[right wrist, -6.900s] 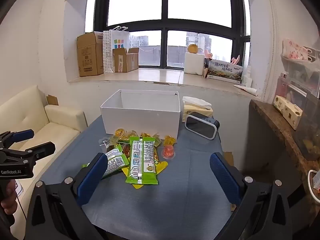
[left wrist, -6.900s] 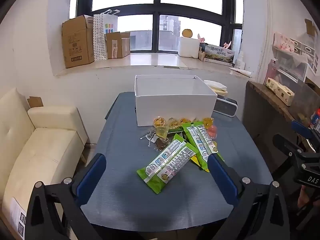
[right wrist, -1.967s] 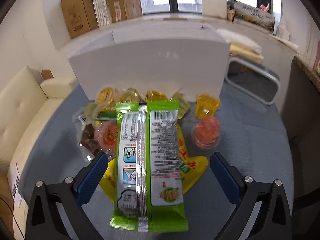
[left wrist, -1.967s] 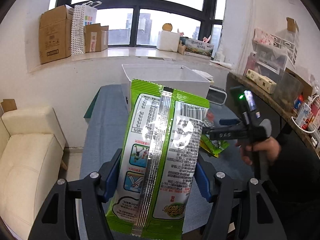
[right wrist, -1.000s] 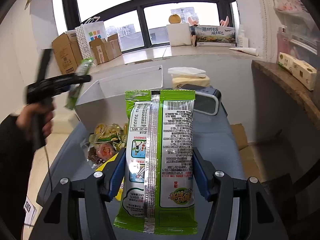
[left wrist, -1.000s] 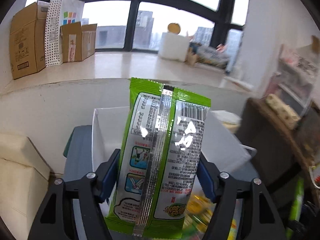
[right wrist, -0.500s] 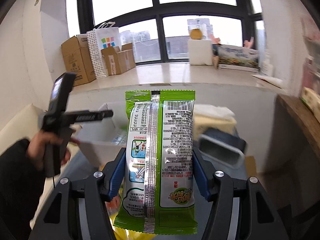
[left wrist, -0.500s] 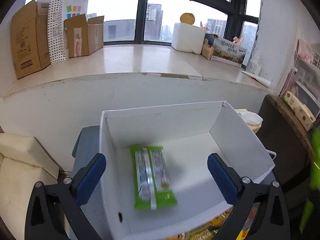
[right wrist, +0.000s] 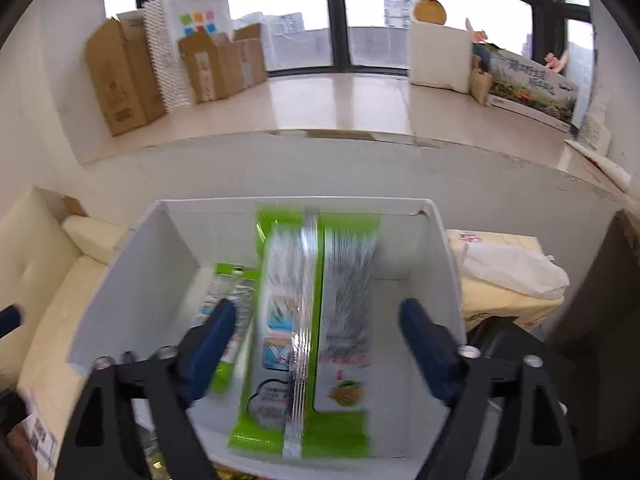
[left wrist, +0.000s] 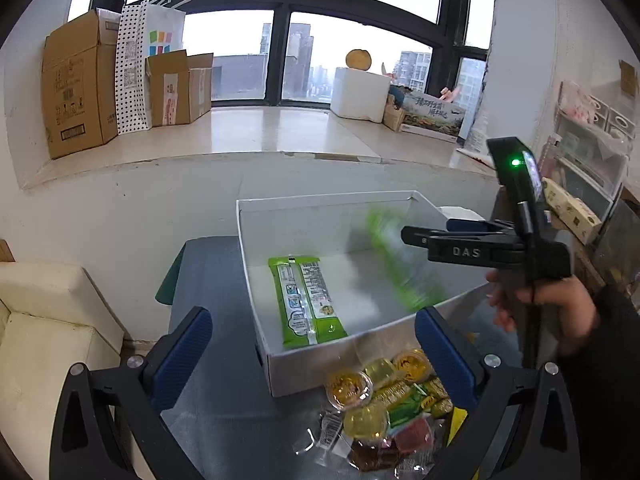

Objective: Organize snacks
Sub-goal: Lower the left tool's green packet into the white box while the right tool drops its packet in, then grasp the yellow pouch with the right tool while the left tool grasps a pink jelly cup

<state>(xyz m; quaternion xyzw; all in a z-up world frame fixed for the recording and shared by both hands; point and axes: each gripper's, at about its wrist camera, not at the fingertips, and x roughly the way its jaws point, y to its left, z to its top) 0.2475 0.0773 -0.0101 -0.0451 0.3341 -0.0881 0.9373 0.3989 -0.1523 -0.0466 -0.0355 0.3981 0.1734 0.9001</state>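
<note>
A white open box [left wrist: 256, 280] stands on the blue-grey table. One green snack packet [left wrist: 306, 296] lies flat inside it at the left. My left gripper [left wrist: 312, 344] is open and empty, in front of the box. My right gripper [right wrist: 316, 340] is open over the box [right wrist: 132, 272]; a second green packet [right wrist: 316, 320], blurred, is dropping free between its fingers into the box. In the left wrist view that packet [left wrist: 400, 268] is a green smear under the right gripper [left wrist: 416, 236]. The first packet [right wrist: 224, 300] shows beside it.
Jelly cups and small wrapped snacks [left wrist: 384, 404] lie on the table [left wrist: 208, 280] in front of the box. A cream sofa [left wrist: 44, 320] is at the left. Cardboard boxes [left wrist: 76, 80] stand on the window sill. A tissue pack [right wrist: 508, 272] lies right of the box.
My right gripper moved over the box and opened, letting its green packet fall. My left gripper, open since dropping its own packet, drew back and lower in front of the box.
</note>
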